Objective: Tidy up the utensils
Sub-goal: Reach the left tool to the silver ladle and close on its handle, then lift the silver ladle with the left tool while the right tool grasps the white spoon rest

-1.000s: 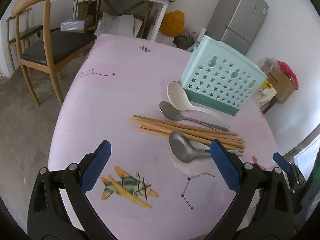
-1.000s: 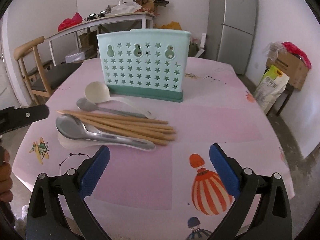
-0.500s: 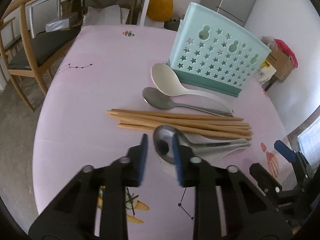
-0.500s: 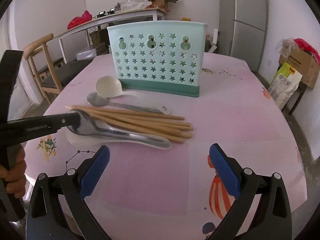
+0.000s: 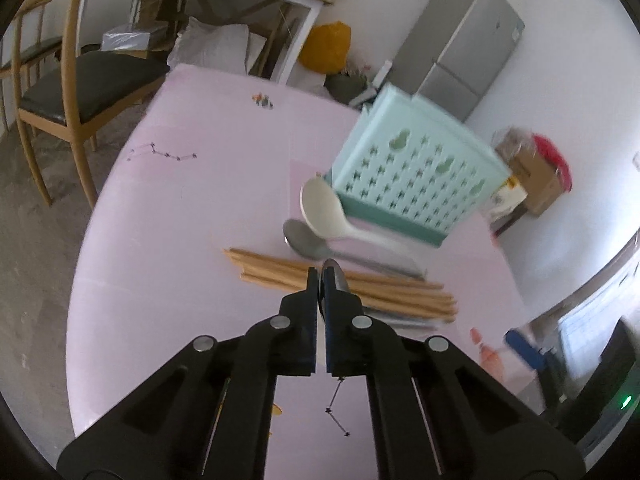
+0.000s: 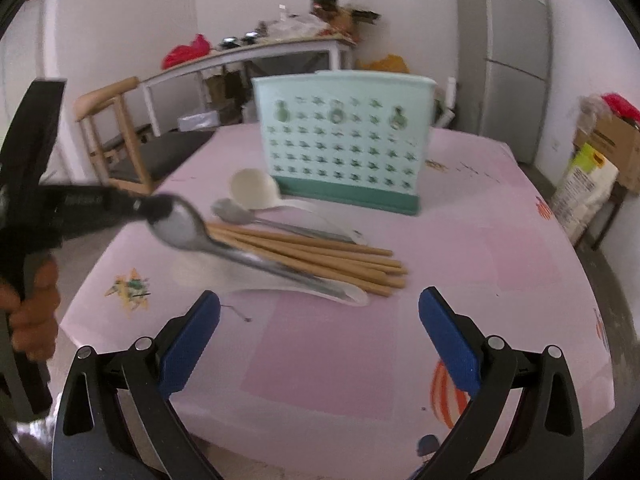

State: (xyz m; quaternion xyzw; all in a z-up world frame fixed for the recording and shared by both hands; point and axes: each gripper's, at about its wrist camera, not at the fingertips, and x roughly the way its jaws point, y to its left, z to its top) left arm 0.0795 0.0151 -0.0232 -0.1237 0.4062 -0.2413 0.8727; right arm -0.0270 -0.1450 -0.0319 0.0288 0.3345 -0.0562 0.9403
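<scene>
Left gripper (image 5: 319,276) pinched on the bowl rim of a metal spoon (image 6: 182,226), bowl raised off the table (image 5: 172,248), handle end apparently down among the other utensils. In the left wrist view almost all of that spoon hidden behind the blue pads (image 5: 311,292); only a thin grey sliver visible just past the tips. In the right wrist view bowl and gripper tips smeared by motion blur, exact contact hard to make out. A hand (image 6: 34,320) partly cut off at the left edge.

Right gripper (image 6: 319,328) spread wide, nothing between the pads, hovering above bare tablecloth near the table edge.

Under the lifted spoon a white spoon (image 6: 316,290), mostly covered, bowl out of sight. Beside them a bundle of wooden chopsticks (image 6: 320,254), then a second metal spoon (image 6: 236,210) and a white ladle-like spoon (image 6: 254,190), handles partly hidden. Behind these the mint utensil holder (image 6: 342,140), upright, inside not visible, star holes blurred. Fridge (image 6: 506,52) and chair (image 5: 60,80) cropped by the lens rim.
</scene>
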